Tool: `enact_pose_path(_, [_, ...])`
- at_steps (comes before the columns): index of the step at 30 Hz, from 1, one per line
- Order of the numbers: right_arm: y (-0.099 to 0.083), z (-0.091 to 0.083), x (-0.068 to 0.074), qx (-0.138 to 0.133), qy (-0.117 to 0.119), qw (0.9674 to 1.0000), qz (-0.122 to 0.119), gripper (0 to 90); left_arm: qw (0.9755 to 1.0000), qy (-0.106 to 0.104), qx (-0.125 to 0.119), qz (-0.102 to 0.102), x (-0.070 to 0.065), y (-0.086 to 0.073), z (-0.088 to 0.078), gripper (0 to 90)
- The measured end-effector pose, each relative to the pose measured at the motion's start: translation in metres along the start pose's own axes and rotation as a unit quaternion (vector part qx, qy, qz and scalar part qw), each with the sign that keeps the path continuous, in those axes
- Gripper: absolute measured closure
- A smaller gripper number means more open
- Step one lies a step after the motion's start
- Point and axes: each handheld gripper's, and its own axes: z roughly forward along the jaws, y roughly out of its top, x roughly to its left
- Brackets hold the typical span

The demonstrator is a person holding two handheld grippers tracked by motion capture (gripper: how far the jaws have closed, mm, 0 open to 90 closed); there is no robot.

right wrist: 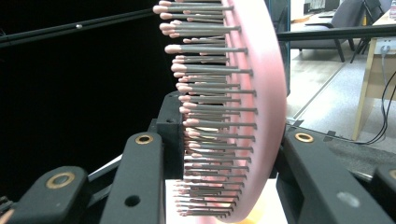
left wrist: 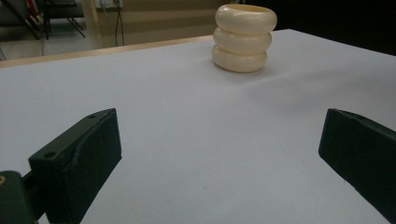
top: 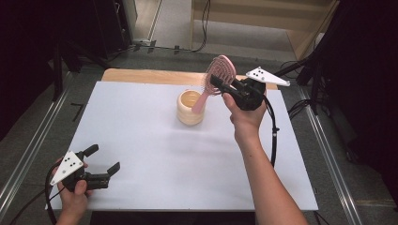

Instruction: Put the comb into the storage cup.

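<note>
A pink hairbrush [top: 217, 75] is tilted above a cream ribbed cup [top: 190, 107], its handle end dipping into the cup's mouth. My right gripper [top: 216, 83] is shut on the brush's head; in the right gripper view the grey bristles and pink back [right wrist: 254, 93] sit squeezed between my two black jaws. My left gripper [top: 104, 159] rests at the table's near left corner, open with nothing between its fingers. The left gripper view looks across the white tabletop at the cup [left wrist: 243, 38], far beyond the jaws.
The white table surface [top: 155, 154] has a wooden strip [top: 141, 75] along its far edge. Metal rails [top: 28, 154] run along the floor at both sides. A black cable [top: 273, 136] trails from the right gripper beside the forearm.
</note>
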Motion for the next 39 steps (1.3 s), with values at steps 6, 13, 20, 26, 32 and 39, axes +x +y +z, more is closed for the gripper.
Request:
enact_pose_path(6, [0.006, 0.005, -0.003, -0.001, -0.003, 1.0000, 0.002, 61.4, 1.0000, -0.001, -0.001, 0.000, 0.000, 0.000, 0.000, 0.0])
enact_pose_path(13, [0.012, 0.009, -0.005, -0.004, -0.006, 1.0000, -0.006, 61.4, 1.0000, -0.002, -0.001, 0.002, 0.000, 0.000, 0.000, 0.0])
enact_pose_path(20, [0.011, 0.013, -0.009, -0.005, -0.012, 0.9999, -0.003, 61.4, 1.0000, -0.002, 0.000, 0.002, 0.000, 0.000, 0.000, 0.0])
enact_pose_path(26, [0.008, 0.019, -0.013, -0.003, -0.016, 0.9999, -0.002, 61.5, 1.0000, -0.002, 0.000, 0.004, 0.000, 0.000, 0.000, 0.0])
enact_pose_path(32, [0.003, 0.027, -0.015, -0.003, -0.017, 0.9998, -0.005, 61.4, 1.0000, -0.003, -0.001, 0.004, 0.000, 0.000, 0.000, 0.0])
enact_pose_path(39, [-0.004, 0.035, -0.020, -0.001, -0.022, 0.9997, 0.008, 61.4, 1.0000, -0.003, -0.001, 0.003, 0.000, 0.000, 0.000, 0.0])
